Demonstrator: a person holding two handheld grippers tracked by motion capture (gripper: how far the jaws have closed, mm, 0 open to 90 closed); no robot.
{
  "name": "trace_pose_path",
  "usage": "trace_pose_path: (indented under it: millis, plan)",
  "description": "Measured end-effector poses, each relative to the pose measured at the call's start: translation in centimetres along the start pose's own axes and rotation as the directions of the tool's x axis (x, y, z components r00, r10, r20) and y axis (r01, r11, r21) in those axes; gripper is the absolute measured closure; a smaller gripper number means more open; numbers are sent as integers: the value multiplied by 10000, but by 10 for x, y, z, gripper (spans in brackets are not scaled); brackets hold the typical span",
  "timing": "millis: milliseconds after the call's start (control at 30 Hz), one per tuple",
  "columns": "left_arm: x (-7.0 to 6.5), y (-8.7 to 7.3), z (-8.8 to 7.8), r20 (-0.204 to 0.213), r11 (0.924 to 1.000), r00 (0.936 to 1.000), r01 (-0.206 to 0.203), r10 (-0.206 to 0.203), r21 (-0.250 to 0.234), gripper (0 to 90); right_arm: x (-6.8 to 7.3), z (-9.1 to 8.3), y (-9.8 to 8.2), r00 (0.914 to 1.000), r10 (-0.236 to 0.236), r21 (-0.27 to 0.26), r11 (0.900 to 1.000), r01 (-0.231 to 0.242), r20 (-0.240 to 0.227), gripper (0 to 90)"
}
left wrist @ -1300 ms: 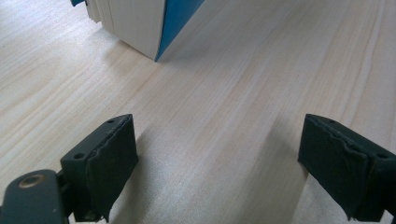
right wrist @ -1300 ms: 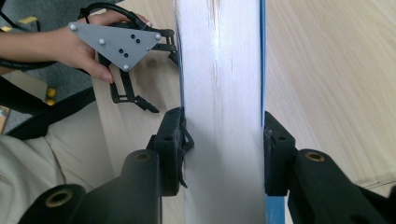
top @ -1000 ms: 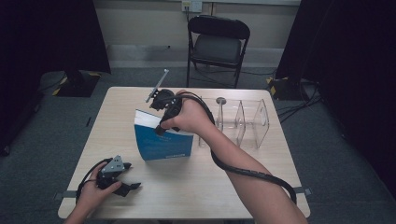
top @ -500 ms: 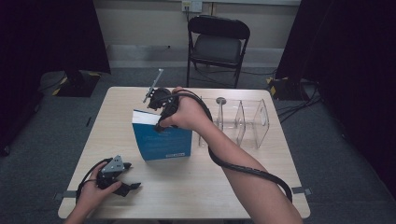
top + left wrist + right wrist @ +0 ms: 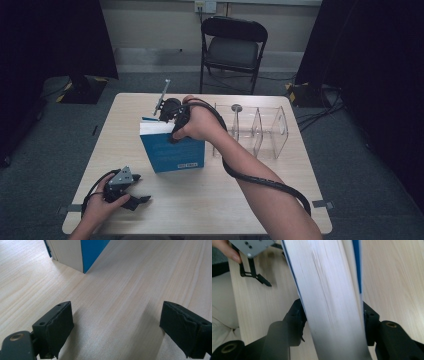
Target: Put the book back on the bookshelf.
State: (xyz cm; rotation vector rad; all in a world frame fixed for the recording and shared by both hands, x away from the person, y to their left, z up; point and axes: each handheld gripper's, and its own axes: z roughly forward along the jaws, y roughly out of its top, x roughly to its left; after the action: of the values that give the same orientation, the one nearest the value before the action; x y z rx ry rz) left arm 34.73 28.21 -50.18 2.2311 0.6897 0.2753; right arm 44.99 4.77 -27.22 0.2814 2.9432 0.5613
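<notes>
A thick blue book [image 5: 172,150] stands on its edge in the middle of the wooden table [image 5: 250,200], white page block up. My right gripper [image 5: 171,125] comes down on its top from above. In the right gripper view the book [image 5: 329,302] sits between the two black jaws of the right gripper [image 5: 333,315]. They have just been opening, and each pad lies close beside a cover without clamping it. My left gripper [image 5: 140,200] rests open near the table's front left, held in a hand. Its jaws [image 5: 116,327] stand wide apart over bare wood, with the book's corner [image 5: 75,252] ahead.
A clear plastic organiser with upright dividers [image 5: 260,130] stands just right of the book. A black folding chair [image 5: 232,45] is behind the table. The right gripper's cable [image 5: 260,180] runs along the forearm. Bare tabletop lies at the front right.
The right hand and the book have shifted slightly left, and the book stands a little more upright. The left hand and its gripper have kept still.
</notes>
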Motion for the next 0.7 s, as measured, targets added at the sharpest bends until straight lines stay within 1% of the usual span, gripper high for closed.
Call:
trace_pose_path:
  millis: [33,67,100,167,200,233,267,333,367,400,433,533,600,633,700]
  plan:
    - [1,0,0,-30,10000,10000,-87,87,19,107,0,2,-1,10000,7,31,10000,-7,0,505]
    - [1,0,0,-30,10000,10000,-87,87,19,107,0,2,-2,9999,-108,56,9999,108,-32,514]
    - [1,0,0,-49,9999,9999,-144,144,15,107,0,2,-2,10000,-79,51,10000,79,-43,518]
    - [1,0,0,-27,9999,9999,-136,136,-52,106,2,2,-1,10000,-11,110,9999,12,-86,550]
    - [1,0,1,5,10000,10000,-43,43,-45,105,3,2,-1,9999,31,142,9999,-29,-147,570]
    - [1,0,1,0,10000,10000,-66,66,-58,105,4,1,-1,9992,320,152,9994,-317,-231,586]
    - [1,0,1,5,10000,10000,-73,73,-62,104,7,0,-1,9991,412,91,9991,-411,-103,597]
    - [1,0,1,27,9999,10000,-69,69,-74,103,9,0,-1,9959,897,56,9959,-898,150,603]
    - [1,0,1,26,10000,10000,-69,69,-67,103,10,0,-1,9955,928,65,9956,-930,167,604]
    - [1,0,1,19,10000,10000,-73,74,-64,103,11,-1,-1,9942,1061,141,9942,-1063,154,605]
    - [1,1,0,2,10000,10000,-90,90,23,103,12,-2,-1,9919,1267,268,9916,-1269,80,607]
    - [2,1,1,25,10000,10000,-77,77,19,101,12,-7,-6,9861,1639,419,9858,-1626,-287,611]
    - [2,1,1,4,9999,9999,-113,113,19,101,14,-12,-12,9778,1989,560,9791,-1954,-656,611]
    - [3,1,0,-46,9998,9998,-192,192,32,101,15,-13,-14,9770,2004,578,9788,-1965,-731,611]
    - [3,2,1,-63,9998,9997,-220,220,30,101,19,-17,-20,9750,2049,680,9776,-1994,-864,609]
